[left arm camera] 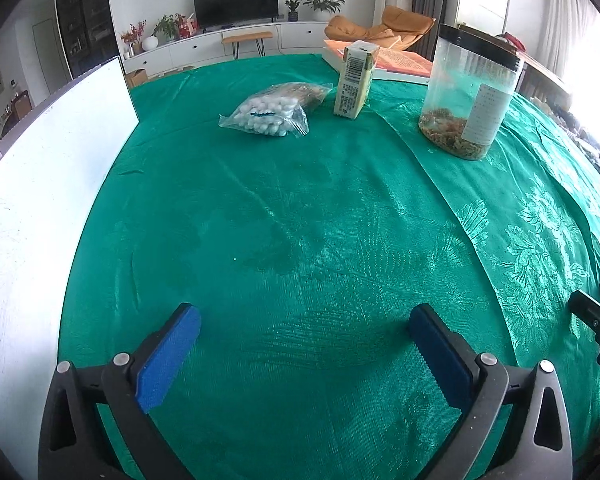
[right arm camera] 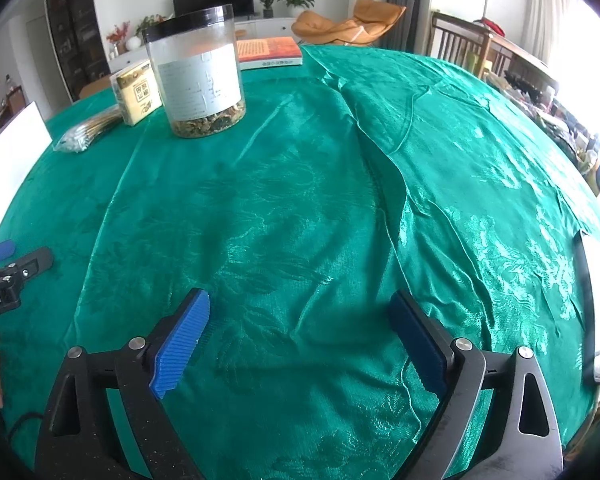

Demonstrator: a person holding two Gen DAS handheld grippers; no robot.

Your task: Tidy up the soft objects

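While angled downward, both grippers' jaws wide, cloth (left arm camera: 300, 208) beneath

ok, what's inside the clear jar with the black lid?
The clear jar holds a shallow layer of dried brownish bits at the bottom; above that it looks empty. Its white label hides part of the interior.

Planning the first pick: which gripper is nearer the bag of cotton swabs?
Left. The left gripper faces the bag of cotton swabs almost straight ahead. The right gripper sits further right, with the bag far off to its left; both jaws open.
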